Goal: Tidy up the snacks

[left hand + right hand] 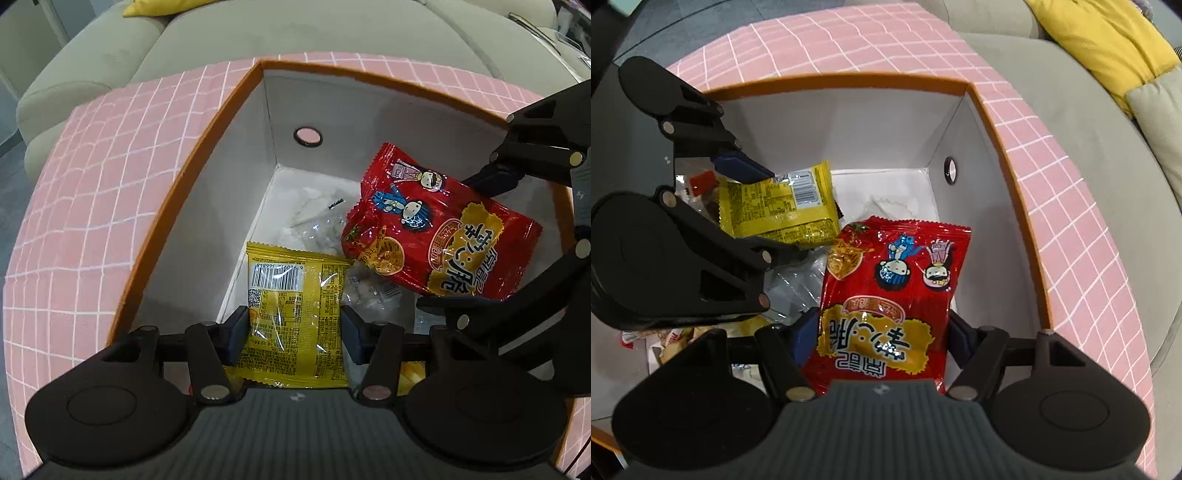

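Over the pink box (pixel 110 177), both grippers point down. Left gripper (pixel 293 332) clamps a yellow packet (pixel 295 295); right gripper (pixel 877 338) clamps a red packet (pixel 886 295).

Place: I read this as a home living room — soft furniture, nothing of a workshop or lab.
Seating: a grey-green upholstered sofa (pixel 207 33) with rounded cushions fills the background of both views.
Cushion: a yellow throw pillow (pixel 1108 40) rests on it.
Storage: a fabric box (pixel 92 192), pink with a white grid and orange rim — a household bin, holding snack packets (pixel 886 295).
Floor: dark, seen at the edges.
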Demonstrator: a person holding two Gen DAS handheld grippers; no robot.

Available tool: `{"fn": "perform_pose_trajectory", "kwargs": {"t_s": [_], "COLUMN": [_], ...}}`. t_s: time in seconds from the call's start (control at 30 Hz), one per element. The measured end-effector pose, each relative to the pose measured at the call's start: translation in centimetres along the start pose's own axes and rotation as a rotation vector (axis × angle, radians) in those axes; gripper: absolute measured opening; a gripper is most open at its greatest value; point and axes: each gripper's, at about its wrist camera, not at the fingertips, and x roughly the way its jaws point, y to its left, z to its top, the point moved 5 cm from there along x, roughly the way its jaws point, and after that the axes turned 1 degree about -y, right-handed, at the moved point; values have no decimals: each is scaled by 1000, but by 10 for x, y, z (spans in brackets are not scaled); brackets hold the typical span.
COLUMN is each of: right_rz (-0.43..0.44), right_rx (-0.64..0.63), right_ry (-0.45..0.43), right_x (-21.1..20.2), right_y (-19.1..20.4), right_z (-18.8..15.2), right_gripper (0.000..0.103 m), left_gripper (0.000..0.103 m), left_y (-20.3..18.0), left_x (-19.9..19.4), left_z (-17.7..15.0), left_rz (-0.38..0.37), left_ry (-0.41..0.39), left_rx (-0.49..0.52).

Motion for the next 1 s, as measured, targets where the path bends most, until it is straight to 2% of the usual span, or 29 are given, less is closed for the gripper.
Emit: {"fn": "perform_pose_trajectory", "kwargs": {"t_s": [0.17,0.27,0.33,0.4,0.63,0.83,1.0], "right_rz": [-4,6,0,-10,-31,-58,-69], "right_rx": [9,21,27,28,24,35,114], "right_ry": [22,11,4,2,-29,-90,-177], "right_x": [12,12,10,10,-7,-43,-84], "right_y": [-2,-2,-3,-4,-3,-2,-7], "right_z": [-5,-7,-7,-6,-5,-6,-13], "right_gripper": [68,72,80,83,91,94,95], "left_gripper": [62,64,66,68,76,79,80], "left_y": [3,4,4,5,5,3,-5], "left_x": [5,4,4,2,-19,-49,-88], "left_z": [-2,-2,-2,-2,-3,-2,-5], "left_rz": [15,16,21,26,40,63,83], "left_ry": [15,23,30,29,12,-48,-133], "left_rx": [-9,-4,-7,-13,-28,-24,-10]}}
